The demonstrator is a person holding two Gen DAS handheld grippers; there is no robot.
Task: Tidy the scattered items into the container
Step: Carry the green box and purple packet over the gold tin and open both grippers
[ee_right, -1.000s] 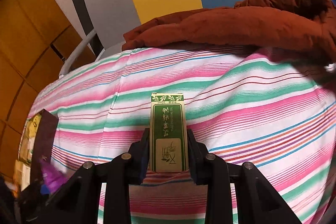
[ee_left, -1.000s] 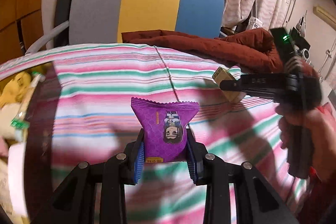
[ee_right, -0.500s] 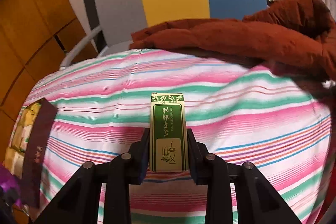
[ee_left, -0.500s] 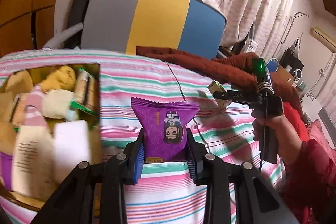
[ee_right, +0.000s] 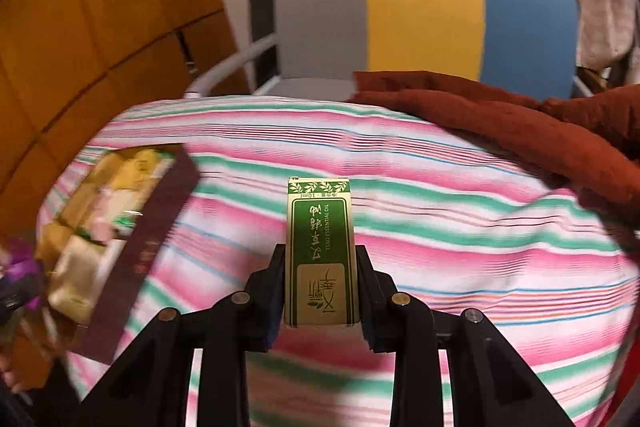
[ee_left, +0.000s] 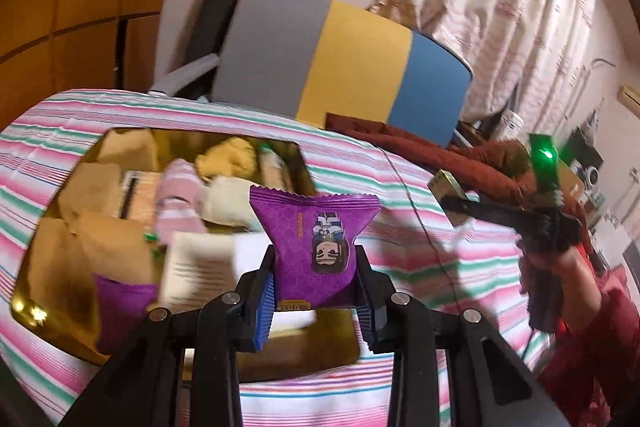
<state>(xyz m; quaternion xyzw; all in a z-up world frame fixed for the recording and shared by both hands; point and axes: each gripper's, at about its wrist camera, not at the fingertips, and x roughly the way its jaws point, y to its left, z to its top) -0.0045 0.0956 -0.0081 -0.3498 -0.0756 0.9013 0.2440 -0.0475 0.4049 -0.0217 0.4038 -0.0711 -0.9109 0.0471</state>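
My left gripper (ee_left: 315, 293) is shut on a purple snack packet (ee_left: 314, 241) and holds it above the near right part of the gold-lined box (ee_left: 32, 291), which is packed with several packets and small boxes. My right gripper (ee_right: 320, 291) is shut on a green and gold essential-oil carton (ee_right: 320, 255), held above the striped cloth (ee_right: 460, 219). In the right wrist view the box (ee_right: 144, 239) lies at the left, with its dark wall toward me. The left wrist view shows the right gripper (ee_left: 452, 199) and carton (ee_left: 447, 183) to the right of the box.
A rust-brown blanket (ee_right: 500, 119) is heaped at the far right of the striped cloth. Behind the table stands a chair with a grey, yellow and blue back (ee_left: 344, 63). A person's hand and red sleeve (ee_left: 580, 287) hold the right gripper. Curtains hang behind.
Both grippers have moved left toward the box and risen a little, each keeping its item. The box has come fully under the left gripper's view and nearer in the right wrist view.
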